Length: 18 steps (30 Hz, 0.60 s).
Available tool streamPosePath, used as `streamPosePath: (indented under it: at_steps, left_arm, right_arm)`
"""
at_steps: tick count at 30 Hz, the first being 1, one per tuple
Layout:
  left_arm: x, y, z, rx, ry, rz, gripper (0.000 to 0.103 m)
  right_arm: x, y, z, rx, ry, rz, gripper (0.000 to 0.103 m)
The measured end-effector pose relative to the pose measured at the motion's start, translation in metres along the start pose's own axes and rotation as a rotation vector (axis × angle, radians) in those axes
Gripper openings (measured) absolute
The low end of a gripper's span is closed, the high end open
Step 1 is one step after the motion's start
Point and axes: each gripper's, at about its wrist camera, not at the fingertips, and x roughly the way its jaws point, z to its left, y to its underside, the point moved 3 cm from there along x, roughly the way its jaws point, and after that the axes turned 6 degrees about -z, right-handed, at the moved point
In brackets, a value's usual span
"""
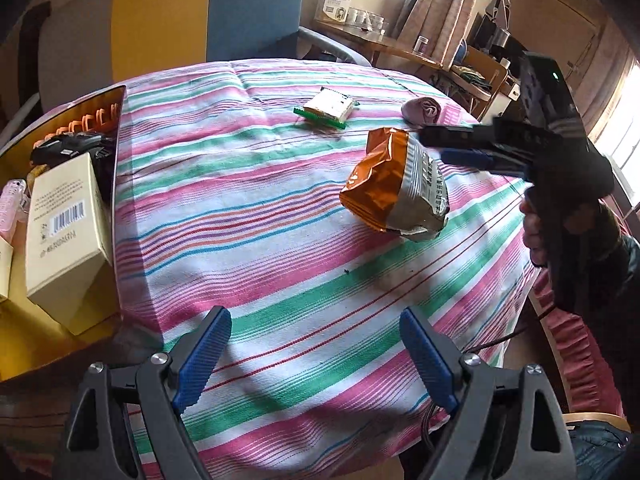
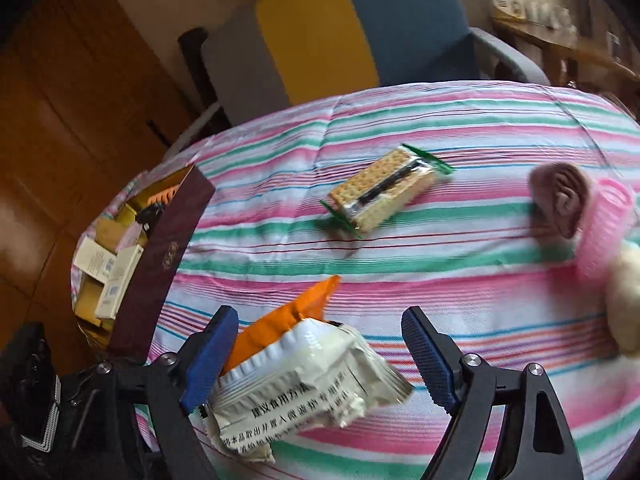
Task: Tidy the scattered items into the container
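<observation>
An orange and silver snack packet [image 1: 394, 184] hangs clear of the striped tablecloth [image 1: 280, 240], its shadow lying on the cloth below. My right gripper [image 1: 444, 146] is shut on its top edge. In the right wrist view the packet [image 2: 304, 380] sits between the blue pads of the right gripper [image 2: 320, 316], pressed against the left pad. My left gripper [image 1: 314, 316] is open and holds nothing, low over the cloth near the container [image 1: 116, 152]. This maroon-walled box [image 2: 168, 256] holds a cream carton [image 1: 64, 232] and an orange clip [image 1: 92, 118].
A cracker pack [image 1: 328, 108] and a mauve rolled cloth [image 1: 424, 110] lie at the far side. A pink hair roller [image 2: 604, 232] and a cream object [image 2: 624, 300] sit on the right. A blue and yellow chair [image 1: 248, 8] stands behind the table. A person's hand [image 1: 536, 232] holds the right gripper.
</observation>
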Motion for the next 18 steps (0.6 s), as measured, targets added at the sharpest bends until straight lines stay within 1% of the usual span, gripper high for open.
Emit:
streamPosePath:
  at_steps: [1,3,4,6,8,11,12,14,16,18]
  left_arm:
    - [-0.003,-0.004,0.0,0.005,-0.005,-0.005,0.088]
    - [-0.007,-0.017,0.002,0.022,-0.044,-0.01,0.088]
    - [-0.008,-0.025,0.003,0.027,-0.059,-0.016,0.088]
    - [-0.01,-0.043,0.005,0.037,-0.064,-0.033,0.088]
    - [-0.012,-0.06,0.005,0.065,-0.089,-0.05,0.088]
    - [-0.007,-0.089,0.002,0.109,-0.098,-0.07,0.088]
    - [-0.004,-0.098,0.0,0.129,-0.107,-0.074,0.088]
    - [0.006,-0.114,-0.003,0.164,-0.117,-0.07,0.088]
    - [0.02,-0.128,-0.007,0.193,-0.102,-0.057,0.088]
    - [0.033,-0.138,-0.012,0.221,-0.102,-0.043,0.088]
  right_arm:
    - [-0.008,0.003,-0.008,0.021,0.019,-0.016,0.087]
    - [-0.022,0.011,-0.021,0.044,0.055,-0.034,0.087]
    - [-0.028,0.017,-0.027,0.046,0.077,-0.039,0.087]
    - [-0.037,0.026,-0.037,0.041,0.117,-0.041,0.087]
    - [-0.041,0.034,-0.042,0.037,0.138,-0.041,0.087]
    - [-0.041,0.044,-0.049,0.046,0.137,-0.044,0.088]
    - [-0.042,0.046,-0.049,0.039,0.137,-0.06,0.089]
    - [-0.041,0.047,-0.047,0.032,0.137,-0.075,0.093]
    - [-0.039,0.048,-0.045,0.031,0.13,-0.09,0.1]
    - [-0.036,0.049,-0.042,0.017,0.133,-0.102,0.103]
